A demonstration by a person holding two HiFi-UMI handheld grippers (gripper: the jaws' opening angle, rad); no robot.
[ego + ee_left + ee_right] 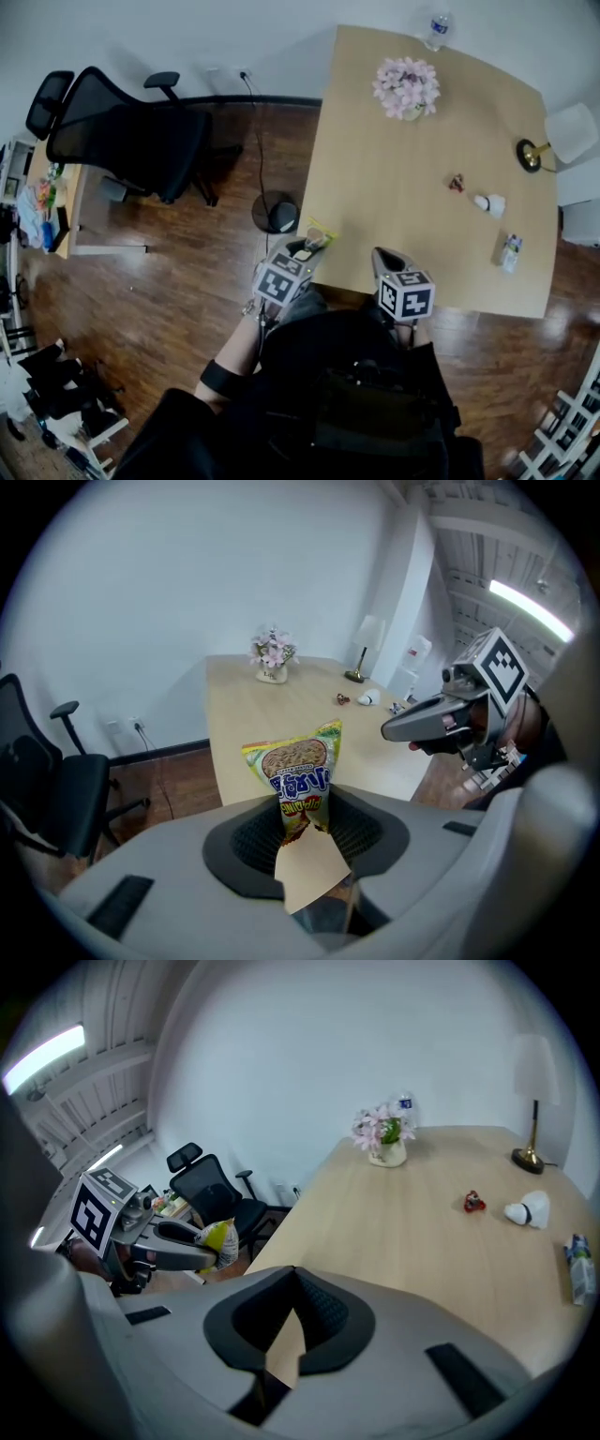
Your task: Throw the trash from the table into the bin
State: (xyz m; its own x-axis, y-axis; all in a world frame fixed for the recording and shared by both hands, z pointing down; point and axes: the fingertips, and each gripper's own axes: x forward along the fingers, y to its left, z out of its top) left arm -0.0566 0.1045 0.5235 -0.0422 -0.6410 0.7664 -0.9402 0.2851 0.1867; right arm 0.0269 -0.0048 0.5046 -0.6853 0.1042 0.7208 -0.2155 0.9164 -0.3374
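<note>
Snack packet [292,771], yellow and green, is pinched by its lower end between the jaws of the left gripper [298,832]. Its printed upper part sticks out past the tips, at the near left corner of the table [375,178]. Beyond those jaws, on the floor, sits a dark round container [277,213]. To the right, the right gripper [286,1321] has its jaws pressed together at the tips with nothing between them. Ahead and right of them on the tabletop lie a small red item [474,1203], a white crumpled piece [528,1210] and a wrapper [579,1277].
</note>
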